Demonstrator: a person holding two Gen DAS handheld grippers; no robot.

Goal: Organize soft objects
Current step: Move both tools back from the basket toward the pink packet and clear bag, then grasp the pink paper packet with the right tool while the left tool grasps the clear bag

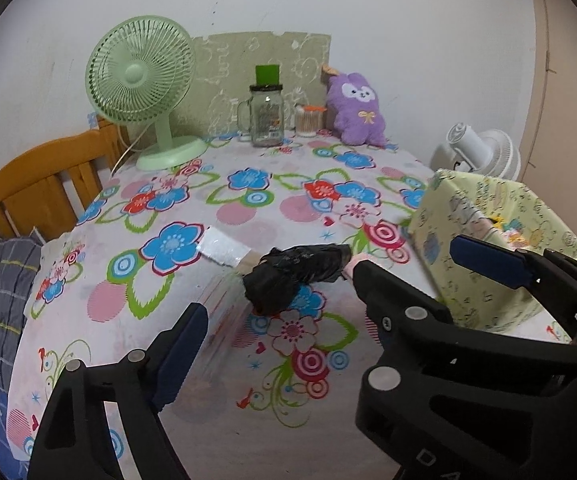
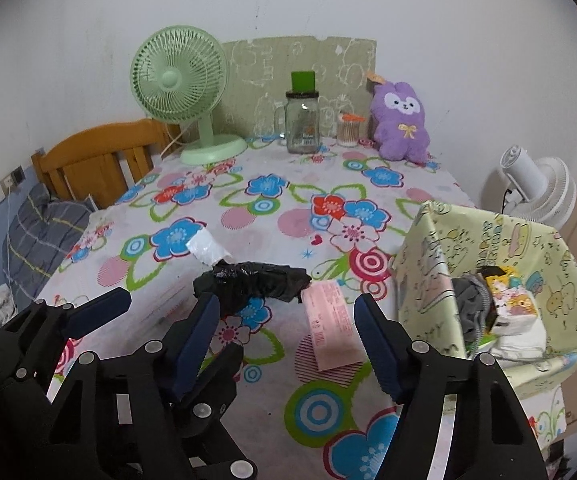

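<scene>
Both grippers — left gripper (image 1: 276, 300) and right gripper (image 2: 288, 316) — gape wide, empty, near the black bag (image 2: 252, 282) on the floral tablecloth (image 2: 288, 200).

Setting: a home, most likely a bedroom. Evidence: a table covered with a flowered tablecloth (image 2: 272, 216) stands against a plain white wall. A wooden headboard (image 2: 100, 160) sits just beside the table, with striped grey bedding (image 2: 40, 228) below it. On the far edge of the table: a green desk fan (image 2: 180, 80), a glass jar mug (image 2: 302, 122) and a purple plush rabbit (image 2: 400, 120). A white fan (image 2: 536, 188) stands at the right.
</scene>
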